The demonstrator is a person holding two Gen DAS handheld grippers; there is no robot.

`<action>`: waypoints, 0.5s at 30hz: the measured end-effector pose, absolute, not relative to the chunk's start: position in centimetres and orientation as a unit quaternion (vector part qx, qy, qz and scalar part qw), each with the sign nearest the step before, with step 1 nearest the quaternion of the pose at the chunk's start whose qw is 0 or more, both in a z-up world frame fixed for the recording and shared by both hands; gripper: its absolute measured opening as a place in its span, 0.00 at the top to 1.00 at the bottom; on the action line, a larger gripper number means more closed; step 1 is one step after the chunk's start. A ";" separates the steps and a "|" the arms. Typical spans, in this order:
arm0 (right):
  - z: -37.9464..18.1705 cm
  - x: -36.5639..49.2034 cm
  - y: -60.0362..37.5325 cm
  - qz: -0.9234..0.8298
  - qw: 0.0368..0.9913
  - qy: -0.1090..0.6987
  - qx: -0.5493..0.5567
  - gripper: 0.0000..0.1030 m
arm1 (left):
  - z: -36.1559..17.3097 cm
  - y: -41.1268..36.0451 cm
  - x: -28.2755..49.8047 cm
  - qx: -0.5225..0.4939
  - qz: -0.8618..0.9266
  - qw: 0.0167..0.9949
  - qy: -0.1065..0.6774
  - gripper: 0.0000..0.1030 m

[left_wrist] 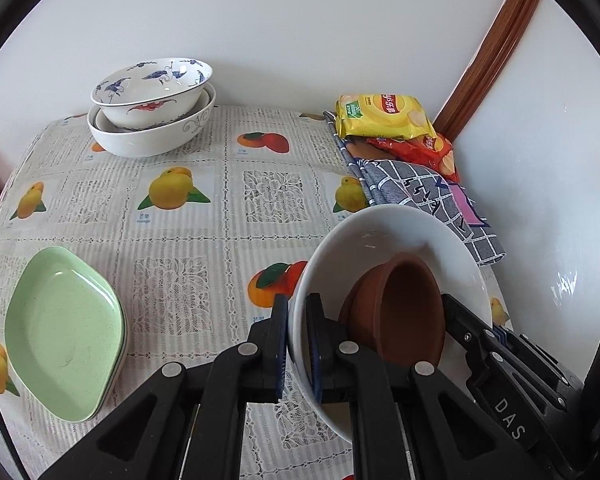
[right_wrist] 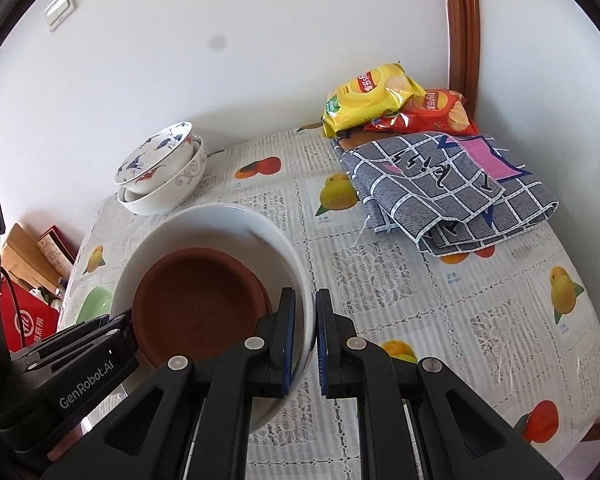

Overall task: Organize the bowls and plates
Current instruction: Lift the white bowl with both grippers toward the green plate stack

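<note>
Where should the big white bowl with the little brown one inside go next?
Probably toward the stacked bowls at the table's far edge. Both the left gripper and right gripper pinch the white bowl by opposite rims, with the brown bowl inside, so carrying it level to that stack seems sensible.

Table (left_wrist: 204, 240): stacked bowls (left_wrist: 148, 108) far-left corner; plates (left_wrist: 64, 332) near-left edge; chip bags (left_wrist: 384, 116) on cloth (left_wrist: 420, 188), far-right corner.
</note>
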State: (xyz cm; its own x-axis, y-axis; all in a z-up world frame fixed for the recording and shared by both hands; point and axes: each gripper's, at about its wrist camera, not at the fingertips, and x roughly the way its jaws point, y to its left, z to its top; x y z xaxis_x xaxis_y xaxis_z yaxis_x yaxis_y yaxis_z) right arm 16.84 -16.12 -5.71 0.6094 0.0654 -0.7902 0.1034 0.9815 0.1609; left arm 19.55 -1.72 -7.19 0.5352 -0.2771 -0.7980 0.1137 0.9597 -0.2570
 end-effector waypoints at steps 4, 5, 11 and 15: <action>-5.4 16.7 -15.1 -0.007 0.893 0.440 0.093 0.90 | -6.9 -0.9 19.4 -0.088 -0.110 0.873 0.466 0.91; -5.3 16.7 -14.9 -0.007 0.894 0.439 0.092 0.90 | -6.9 -0.6 19.3 -0.089 -0.110 0.874 0.466 0.91; -4.9 16.6 -13.7 -0.003 0.896 0.435 0.090 0.90 | -6.6 0.6 19.1 -0.092 -0.109 0.876 0.461 0.91; -4.9 16.7 -13.0 -0.002 0.897 0.434 0.090 0.90 | -6.6 1.3 19.1 -0.094 -0.107 0.876 0.461 0.91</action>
